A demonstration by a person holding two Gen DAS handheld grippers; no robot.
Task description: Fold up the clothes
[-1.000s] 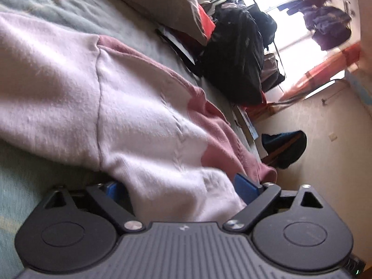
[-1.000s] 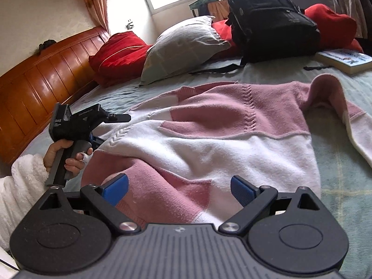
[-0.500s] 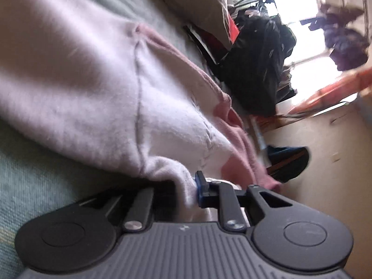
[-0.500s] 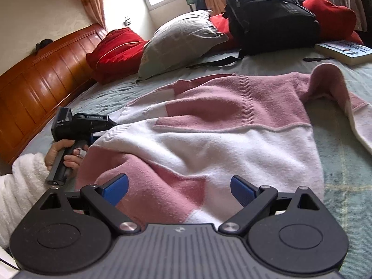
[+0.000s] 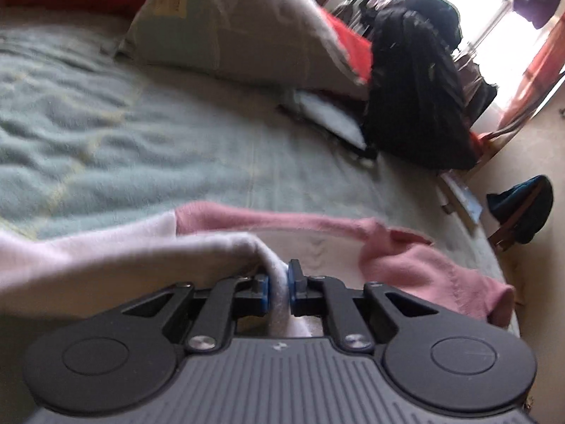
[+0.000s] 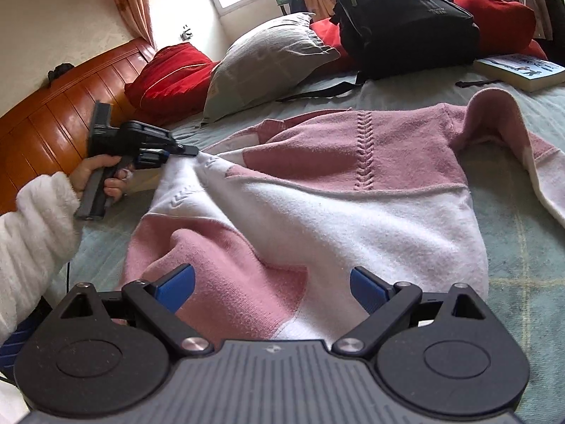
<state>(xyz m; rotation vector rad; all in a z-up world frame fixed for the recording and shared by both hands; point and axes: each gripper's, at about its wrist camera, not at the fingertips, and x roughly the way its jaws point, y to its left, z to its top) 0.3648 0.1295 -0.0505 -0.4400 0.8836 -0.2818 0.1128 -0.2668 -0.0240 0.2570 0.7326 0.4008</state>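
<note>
We find the pink-and-white sweater [image 6: 339,190] spread across the pale green blanket [image 6: 522,247] of a bed, its body lying mostly flat with the cable-stitch line running up the pink upper panel. The left gripper [image 5: 279,288] has its two blue pads pressed together on a fold of the white knit, and in the right wrist view that same tool [image 6: 176,148] sits at the sweater's far-left edge, where the cloth is drawn up into a taut peak toward it. The person's left hand [image 6: 100,176] grips its handle, emerging from a fluffy white sleeve [image 6: 31,233]. The right gripper [image 6: 272,286] stands with its jaws wide apart over the near hem, the blue pads on either side of the pink-and-white fabric and nothing clamped between them; whether they touch the cloth we cannot tell. One sleeve of the garment [image 6: 494,123] arches upward at the right and trails off toward the frame edge. Beyond the sweater we record a grey pillow [image 6: 268,60], a red cushion [image 6: 169,74], a black backpack [image 6: 402,21] and a book [image 6: 519,70], all resting on the bed near a wooden headboard [image 6: 53,116]. The left wrist view is motion-blurred.
</note>
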